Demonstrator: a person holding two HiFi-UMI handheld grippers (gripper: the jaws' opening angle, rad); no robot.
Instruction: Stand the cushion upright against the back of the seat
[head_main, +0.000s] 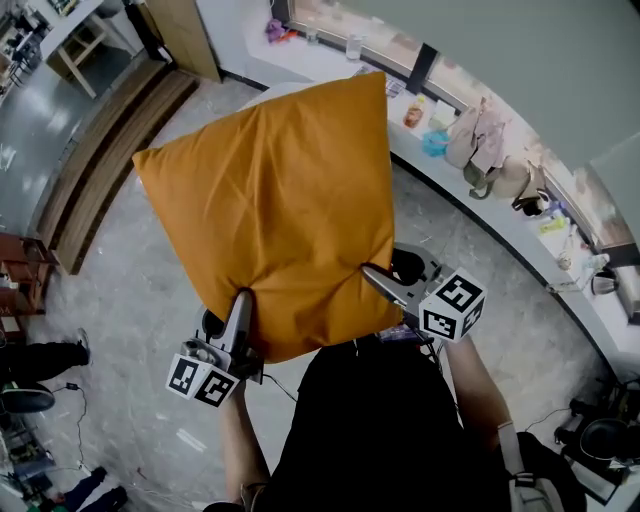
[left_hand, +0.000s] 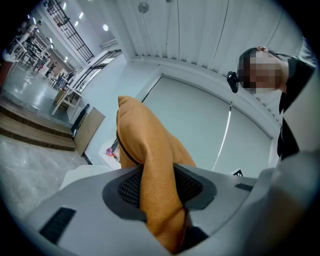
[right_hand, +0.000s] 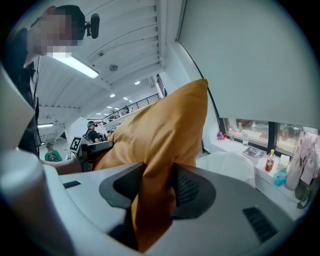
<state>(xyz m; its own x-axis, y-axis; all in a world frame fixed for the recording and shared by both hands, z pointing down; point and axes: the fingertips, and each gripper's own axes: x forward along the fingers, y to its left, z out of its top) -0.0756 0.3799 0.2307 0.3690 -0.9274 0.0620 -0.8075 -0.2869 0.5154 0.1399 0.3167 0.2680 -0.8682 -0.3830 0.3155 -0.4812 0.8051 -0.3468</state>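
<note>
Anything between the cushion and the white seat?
Nothing visible. The left gripper and right gripper both clamp the cushion, and in the right gripper view the white seat shows beyond it with nothing between. In the head view the cushion hides most of it.

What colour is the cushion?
Plain mustard orange cushion, best seen in the head view.

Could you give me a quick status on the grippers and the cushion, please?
Left gripper shut on cushion edge. Right gripper likewise. Cushion held aloft, white seat beyond it. Nothing seen blocking.

Head view: steeply down. Gripper views: close along fingers (left_hand: 85, 202). All share cushion (head_main: 270, 200).
</note>
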